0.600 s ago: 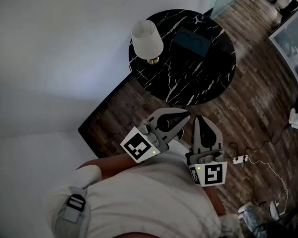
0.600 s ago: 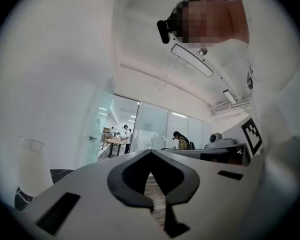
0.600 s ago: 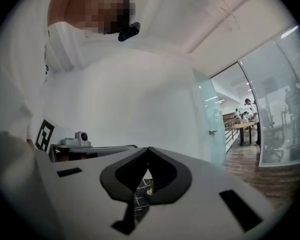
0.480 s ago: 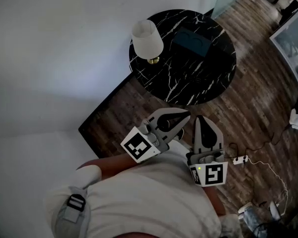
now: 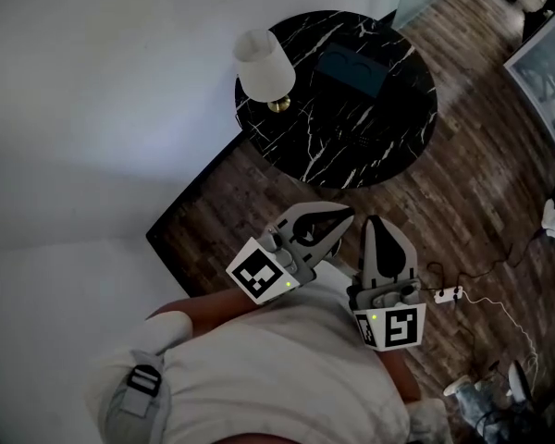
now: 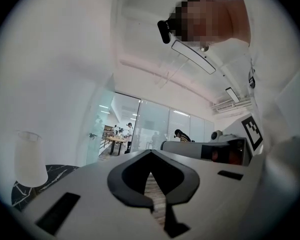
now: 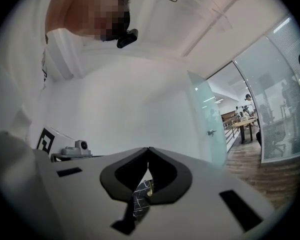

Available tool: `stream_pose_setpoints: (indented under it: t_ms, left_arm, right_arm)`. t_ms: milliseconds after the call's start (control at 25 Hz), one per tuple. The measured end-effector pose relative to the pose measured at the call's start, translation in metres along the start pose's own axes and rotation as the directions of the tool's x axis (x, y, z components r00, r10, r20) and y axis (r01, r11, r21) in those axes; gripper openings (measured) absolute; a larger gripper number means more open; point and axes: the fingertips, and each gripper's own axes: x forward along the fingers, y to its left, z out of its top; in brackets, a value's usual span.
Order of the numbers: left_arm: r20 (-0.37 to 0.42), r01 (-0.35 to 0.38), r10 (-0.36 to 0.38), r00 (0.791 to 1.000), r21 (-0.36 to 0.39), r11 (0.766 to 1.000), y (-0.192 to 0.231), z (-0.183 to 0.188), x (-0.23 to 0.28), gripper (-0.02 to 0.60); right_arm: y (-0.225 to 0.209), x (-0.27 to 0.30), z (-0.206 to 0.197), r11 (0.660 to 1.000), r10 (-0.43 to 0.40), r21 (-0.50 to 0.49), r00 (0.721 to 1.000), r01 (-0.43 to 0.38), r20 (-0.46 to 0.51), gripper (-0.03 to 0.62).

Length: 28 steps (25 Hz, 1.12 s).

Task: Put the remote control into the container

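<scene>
While the left gripper [image 5: 345, 218] and right gripper [image 5: 375, 222] stay closed and empty, the table [image 5: 388, 137] with the container [image 5: 351, 68] drifts slightly upward in view. I cannot make out the remote control, so the approach seems only to be starting.

Dark teal container [image 5: 351, 70], black white-veined table [image 5: 351, 151], white lamp [image 5: 262, 58]

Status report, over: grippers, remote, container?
Left gripper, right gripper shut, empty, short of the table. Container on table beside lamp. Remote not made out. Nothing in the way.
</scene>
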Motion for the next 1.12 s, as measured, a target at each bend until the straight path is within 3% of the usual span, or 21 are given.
stream_pose_setpoints:
  t_ms: [440, 1120]
  left_arm:
    - [0.018, -0.043, 0.043, 0.999, -0.019, 0.999, 0.037, 0.004, 0.009, 0.001]
    - [0.022, -0.009, 0.010, 1.000, -0.036, 0.999, 0.176, 0.022, 0.053, 0.002]
  right_arm:
    - [-0.014, 0.034, -0.006, 1.000, -0.007, -0.002, 1.000, 0.007, -0.030, 0.008]
    - [-0.052, 0.170, -0.003, 0.996, -0.078, -0.057, 0.996, 0.075, -0.043, 0.008]
